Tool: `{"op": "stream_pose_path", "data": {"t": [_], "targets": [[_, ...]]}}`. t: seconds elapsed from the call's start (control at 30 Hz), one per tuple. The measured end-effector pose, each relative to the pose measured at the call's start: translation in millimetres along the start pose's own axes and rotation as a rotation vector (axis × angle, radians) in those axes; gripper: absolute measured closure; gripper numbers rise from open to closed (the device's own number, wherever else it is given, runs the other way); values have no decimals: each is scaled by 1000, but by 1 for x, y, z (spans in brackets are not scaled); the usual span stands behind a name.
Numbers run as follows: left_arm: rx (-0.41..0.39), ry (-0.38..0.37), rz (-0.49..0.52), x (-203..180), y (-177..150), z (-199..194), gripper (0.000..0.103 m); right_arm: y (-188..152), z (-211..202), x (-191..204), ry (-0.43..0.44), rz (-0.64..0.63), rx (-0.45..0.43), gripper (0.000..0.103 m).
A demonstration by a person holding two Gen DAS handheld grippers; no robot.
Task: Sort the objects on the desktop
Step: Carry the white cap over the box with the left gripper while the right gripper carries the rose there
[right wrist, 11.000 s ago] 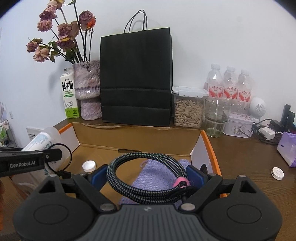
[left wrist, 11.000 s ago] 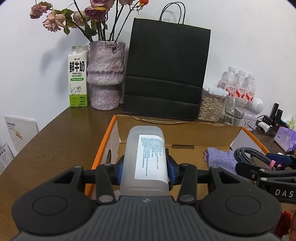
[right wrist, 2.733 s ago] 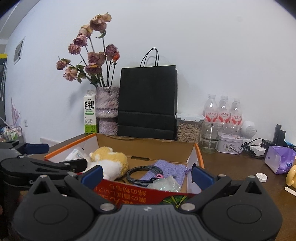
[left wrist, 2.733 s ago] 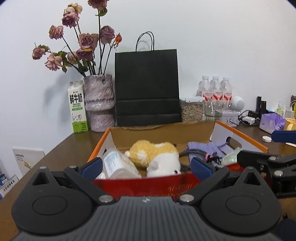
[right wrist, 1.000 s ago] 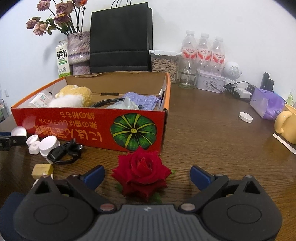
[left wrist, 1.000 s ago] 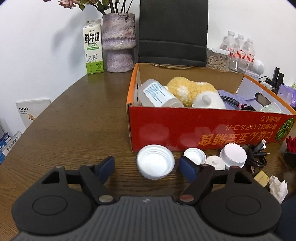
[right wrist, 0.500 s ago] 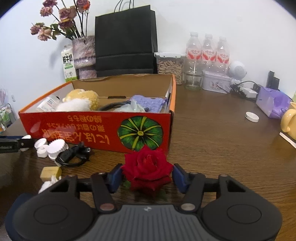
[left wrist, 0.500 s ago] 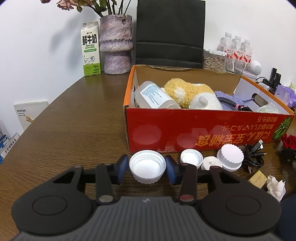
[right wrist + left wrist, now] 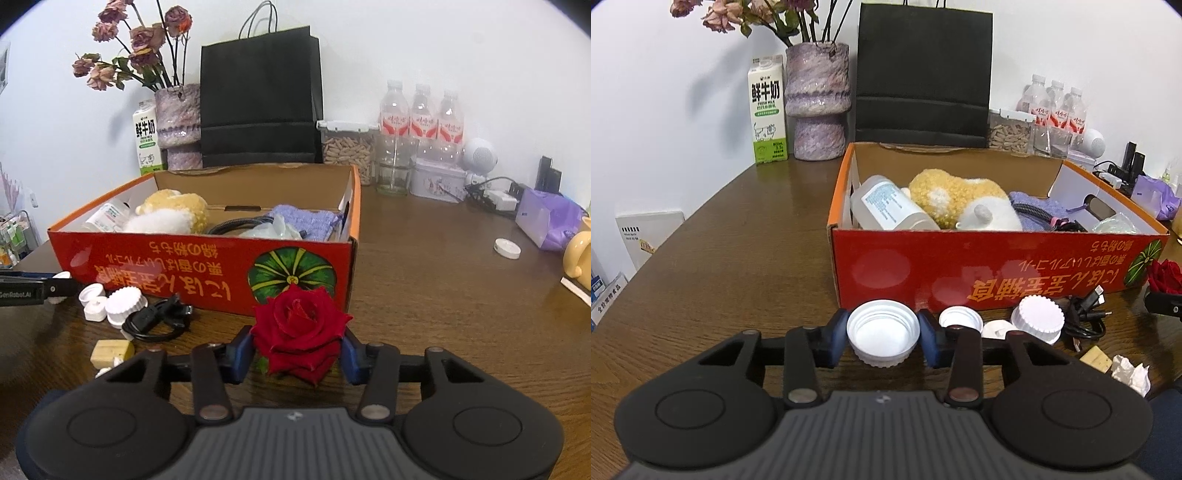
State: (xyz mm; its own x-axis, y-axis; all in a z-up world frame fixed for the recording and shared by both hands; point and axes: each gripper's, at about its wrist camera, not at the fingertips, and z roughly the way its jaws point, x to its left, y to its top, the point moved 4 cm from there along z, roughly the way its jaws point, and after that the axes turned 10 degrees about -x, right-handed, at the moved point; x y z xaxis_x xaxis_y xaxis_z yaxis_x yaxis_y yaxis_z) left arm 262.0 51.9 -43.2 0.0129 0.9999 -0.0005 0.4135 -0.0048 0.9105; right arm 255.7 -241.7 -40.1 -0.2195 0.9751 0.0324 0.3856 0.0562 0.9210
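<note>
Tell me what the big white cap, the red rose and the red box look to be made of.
White cap: looks like moulded plastic, matte; ribbed outer wall, smooth hollow inside.
Red rose: velvety layered petals; real or fabric, I cannot tell.
Red box: cardboard with a glossy printed outside; it reflects the caps, and the inner walls are plain brown.

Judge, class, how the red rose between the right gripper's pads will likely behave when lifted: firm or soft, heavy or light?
The red rose is layered petals, so it probably squashes rather than resists the right gripper, whose jaws have just been closing onto it. It looks light for its size. Loose outer petals may bruise or drop.
</note>
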Motion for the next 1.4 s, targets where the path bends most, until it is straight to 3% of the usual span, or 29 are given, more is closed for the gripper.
{"op": "stream_pose_path", "data": {"t": [0.57, 0.87, 1.03, 1.13, 1.3, 1.4], "targets": [[-127, 29, -55, 4, 19, -38, 62, 15, -43, 11, -14, 5, -146, 57], [-234, -19, -59, -16, 68, -47, 62, 62, -44, 27, 14, -5, -240, 57], [-270, -50, -50, -43, 101, -33, 62, 97, -18, 36, 10, -16, -264, 57], [-252, -46, -46, -59, 113, -10, 62, 110, 5, 36, -2, -4, -258, 57], [-215, -29, -54, -80, 109, 37, 62, 99, 42, 26, -14, 63, -232, 57], [-213, -5, 7, -91, 100, 52, 62, 87, 54, 20, -21, 56, -192, 57]]}}
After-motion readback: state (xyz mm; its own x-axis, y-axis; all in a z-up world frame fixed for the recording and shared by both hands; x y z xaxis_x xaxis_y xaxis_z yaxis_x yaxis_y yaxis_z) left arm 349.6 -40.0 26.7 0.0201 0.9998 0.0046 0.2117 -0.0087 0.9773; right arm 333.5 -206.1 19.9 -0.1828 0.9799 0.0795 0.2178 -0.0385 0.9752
